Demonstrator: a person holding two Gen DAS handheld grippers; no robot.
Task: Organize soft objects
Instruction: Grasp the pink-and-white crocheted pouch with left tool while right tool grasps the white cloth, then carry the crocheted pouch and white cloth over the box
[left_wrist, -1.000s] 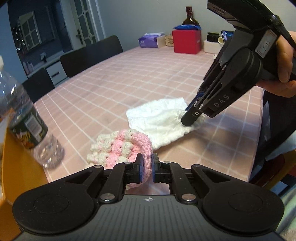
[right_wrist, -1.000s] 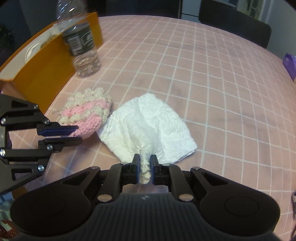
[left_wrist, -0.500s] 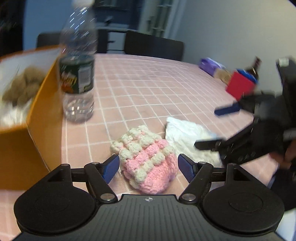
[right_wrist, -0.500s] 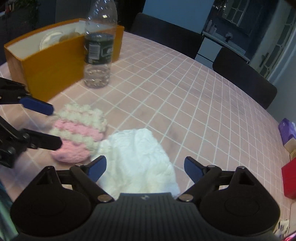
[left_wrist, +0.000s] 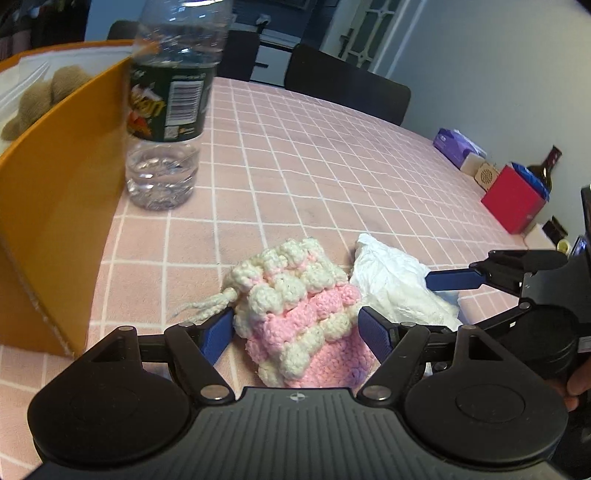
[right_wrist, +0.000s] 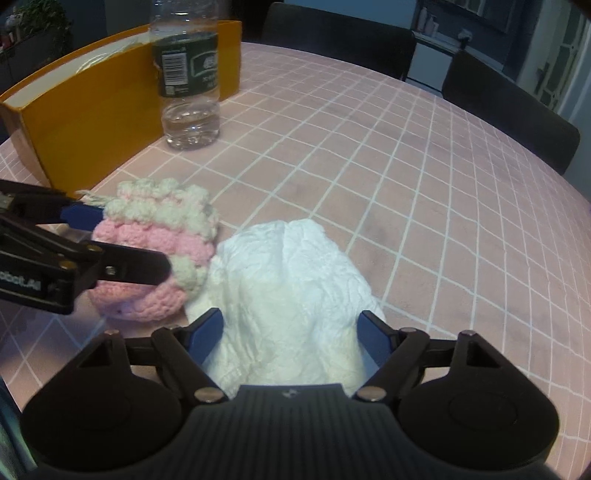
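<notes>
A pink and cream crochet pouch (left_wrist: 306, 306) (right_wrist: 155, 236) lies on the pink checked tablecloth (left_wrist: 314, 177). Touching its right side is a crumpled white cloth (left_wrist: 395, 284) (right_wrist: 291, 273). My left gripper (left_wrist: 297, 332) (right_wrist: 129, 242) straddles the pouch; its jaws are opening and the pads are not squeezing it. My right gripper (right_wrist: 290, 336) straddles the near end of the white cloth, jaws closing, the cloth filling the gap between the blue pads without being pinched. One of its fingers (left_wrist: 454, 279) shows over the cloth in the left wrist view.
An orange box (left_wrist: 55, 184) (right_wrist: 92, 122) stands at the left with a brown plush toy (left_wrist: 40, 99) inside. A water bottle (left_wrist: 166, 110) (right_wrist: 188, 74) stands beside it. A red box (left_wrist: 513, 203) and a purple tissue pack (left_wrist: 456, 146) sit far right. Dark chairs (right_wrist: 509, 118) line the far edge.
Both grippers were shut, the left on the pouch's edge, the right on the cloth's edge. Both let go and opened wide; the left rolled upright. The right jaws have since narrowed.
</notes>
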